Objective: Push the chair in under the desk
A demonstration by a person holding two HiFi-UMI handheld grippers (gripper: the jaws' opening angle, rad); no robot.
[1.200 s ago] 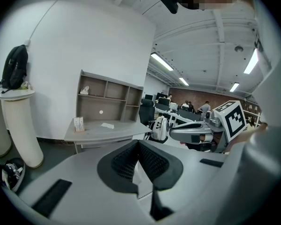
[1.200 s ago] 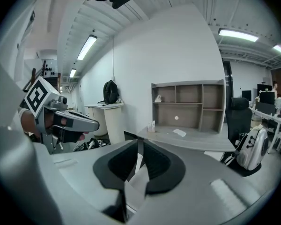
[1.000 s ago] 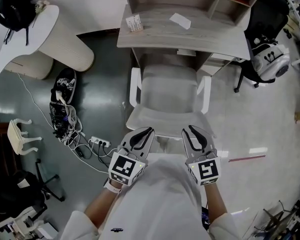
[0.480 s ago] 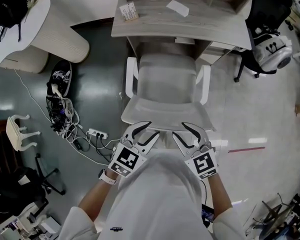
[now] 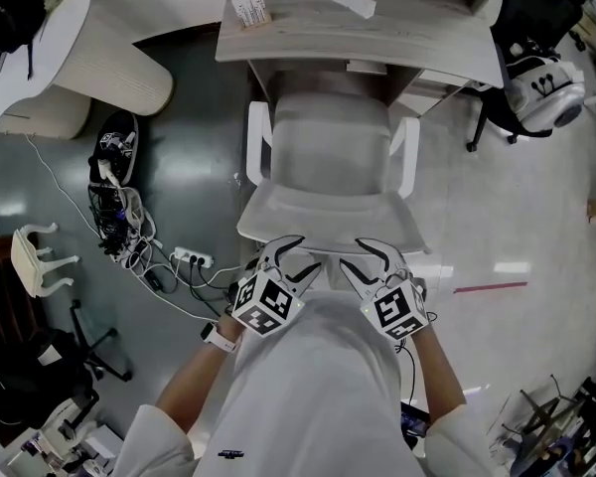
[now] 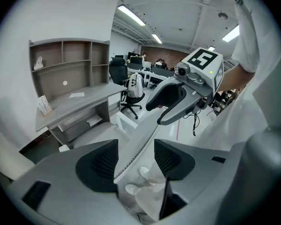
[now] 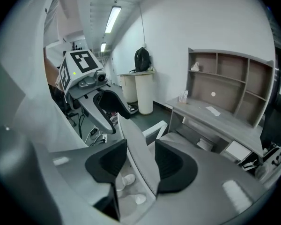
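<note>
Your left gripper [image 5: 290, 258] and right gripper [image 5: 368, 258]: jaws have just been opening, now wide, each straddling the backrest [image 5: 328, 222] top edge, unclamped. Chair [image 5: 330, 162] stands at the desk [image 5: 308, 40], mostly out. Whole push likely remains.

chair [image 5: 330, 162]: white | desk [image 5: 298, 30]: grey wood-grain | left gripper [image 5: 296, 256], right gripper [image 5: 363, 258]: black-white square markers

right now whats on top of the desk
A small printed card stands near the desk's left end and a white paper slip lies mid-surface. A shelf unit stands at the back; from overhead it covers the desktop beneath it.
</note>
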